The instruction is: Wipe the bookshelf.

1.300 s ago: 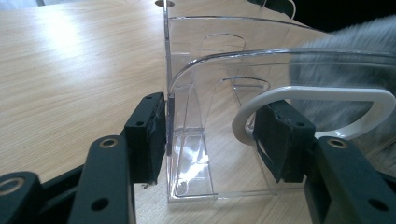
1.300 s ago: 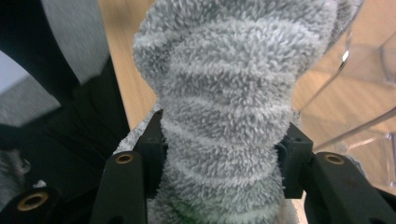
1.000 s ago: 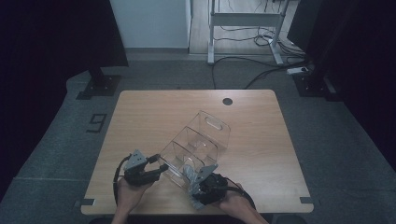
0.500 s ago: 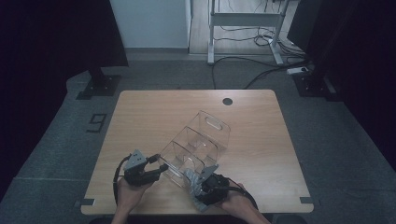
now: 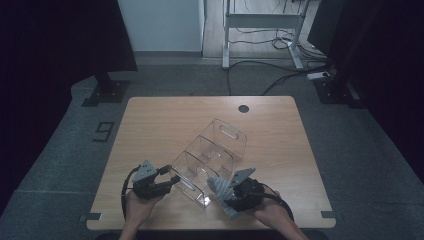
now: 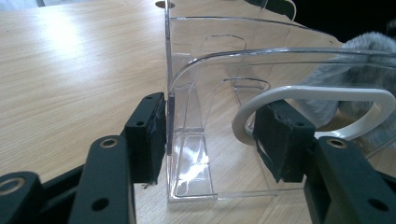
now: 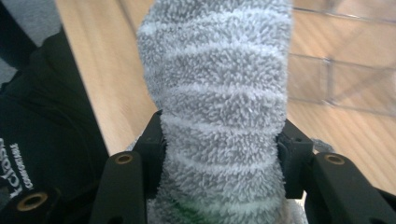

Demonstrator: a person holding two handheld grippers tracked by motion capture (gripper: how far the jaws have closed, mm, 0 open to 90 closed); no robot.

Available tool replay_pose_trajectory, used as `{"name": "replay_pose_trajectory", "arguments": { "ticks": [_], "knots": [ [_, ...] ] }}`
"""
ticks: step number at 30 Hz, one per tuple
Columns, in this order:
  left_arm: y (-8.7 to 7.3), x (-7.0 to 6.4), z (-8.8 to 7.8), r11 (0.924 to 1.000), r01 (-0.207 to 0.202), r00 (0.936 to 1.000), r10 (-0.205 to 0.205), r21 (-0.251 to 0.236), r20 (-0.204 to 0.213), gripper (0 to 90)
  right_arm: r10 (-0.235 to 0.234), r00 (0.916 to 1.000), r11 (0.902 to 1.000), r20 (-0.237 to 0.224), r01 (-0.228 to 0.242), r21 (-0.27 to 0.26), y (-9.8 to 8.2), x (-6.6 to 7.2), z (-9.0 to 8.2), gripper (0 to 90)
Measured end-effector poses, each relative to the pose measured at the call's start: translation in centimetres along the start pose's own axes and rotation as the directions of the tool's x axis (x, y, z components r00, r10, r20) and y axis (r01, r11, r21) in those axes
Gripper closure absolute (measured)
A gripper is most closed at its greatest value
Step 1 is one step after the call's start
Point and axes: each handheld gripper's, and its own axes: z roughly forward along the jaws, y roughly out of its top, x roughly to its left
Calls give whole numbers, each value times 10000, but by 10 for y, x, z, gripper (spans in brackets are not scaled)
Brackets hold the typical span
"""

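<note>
Left hand-held gripper (image 5: 170, 181) spread apart; right hand-held gripper (image 5: 222, 192) clamped tight.

Wooden table (image 5: 165, 125), grey carpeted floor (image 5: 55, 165)

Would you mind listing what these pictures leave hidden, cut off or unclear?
- Fuzzy grey sock: its top is cut off by the right gripper view's upper edge; its lower end is hidden between the right gripper jaws.
- Clear organizer: the right side runs past the left gripper view's edge.
- Left gripper: whether its jaws touch the wall is unclear.
</note>
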Motion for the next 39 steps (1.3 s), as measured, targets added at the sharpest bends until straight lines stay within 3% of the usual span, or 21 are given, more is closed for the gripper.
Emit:
{"name": "replay_pose_trajectory", "arguments": {
  "ticks": [5,11,17,24,29,31,35,39],
  "knots": [
    [0,0,0,10000,3,10000,-3,-13,-1,446,448,9980,9990,443,-451,53,-11,-16,-14,487],
    [0,0,0,10000,3,10000,-3,-7,3,445,993,9895,9949,1055,-1005,55,-28,-38,-27,486],
    [0,0,0,10000,9,10000,-9,-20,11,445,1628,9716,9866,1718,-1628,-144,-43,-64,-43,486],
    [0,0,0,10000,4,10000,-4,-11,2,445,2293,9398,9729,2535,-2289,-315,-59,-91,-57,484],
    [0,0,0,10000,12,10000,-12,-16,-2,445,2611,9191,9638,2953,-2652,-266,-73,-106,-52,481],
    [0,0,0,10000,12,10000,-12,-28,3,445,2733,9146,9596,2979,-2810,-176,-79,-110,-47,478],
    [0,0,0,10000,14,10000,-14,-38,2,445,2829,9108,9540,3007,-2995,98,-89,-115,-33,459],
    [0,0,0,10000,13,10000,-13,-38,4,445,2884,9150,9501,2822,-3101,344,-97,-117,-20,429]
  ]
}}
